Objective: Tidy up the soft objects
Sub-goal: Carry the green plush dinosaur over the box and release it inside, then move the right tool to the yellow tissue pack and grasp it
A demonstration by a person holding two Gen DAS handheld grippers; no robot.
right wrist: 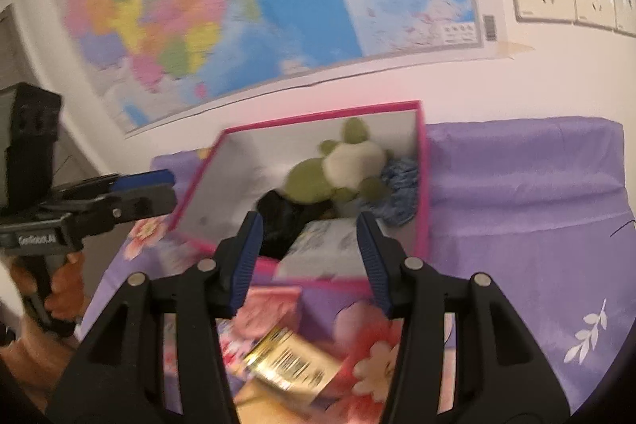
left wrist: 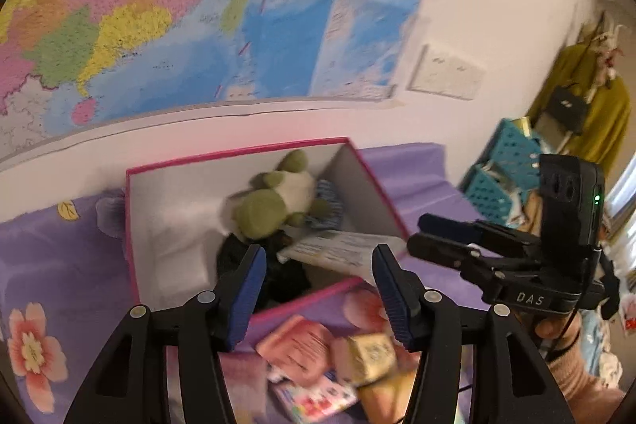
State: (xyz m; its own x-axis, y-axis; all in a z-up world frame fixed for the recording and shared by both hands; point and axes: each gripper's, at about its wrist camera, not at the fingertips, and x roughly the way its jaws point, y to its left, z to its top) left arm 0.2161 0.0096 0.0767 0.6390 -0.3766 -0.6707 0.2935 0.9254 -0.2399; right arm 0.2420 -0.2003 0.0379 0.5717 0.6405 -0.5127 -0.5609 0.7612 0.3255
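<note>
1. Small packets (left wrist: 318, 364) lie on the purple cloth (right wrist: 516, 185) just under both grippers, nearer than the box.
2. Left gripper (left wrist: 320, 293) and right gripper (right wrist: 310, 261) gape, holding nothing.
3. Ahead, the pink box (right wrist: 422, 185) holds the plush frog (right wrist: 338, 169).
4. Readable writing: "DAS".

Bright, even indoor light; motion blur.
Fisheye bends map (left wrist: 167, 6) edges; dark corner vignette; box (right wrist: 422, 185) interior soft, pink-tinged wall.
</note>
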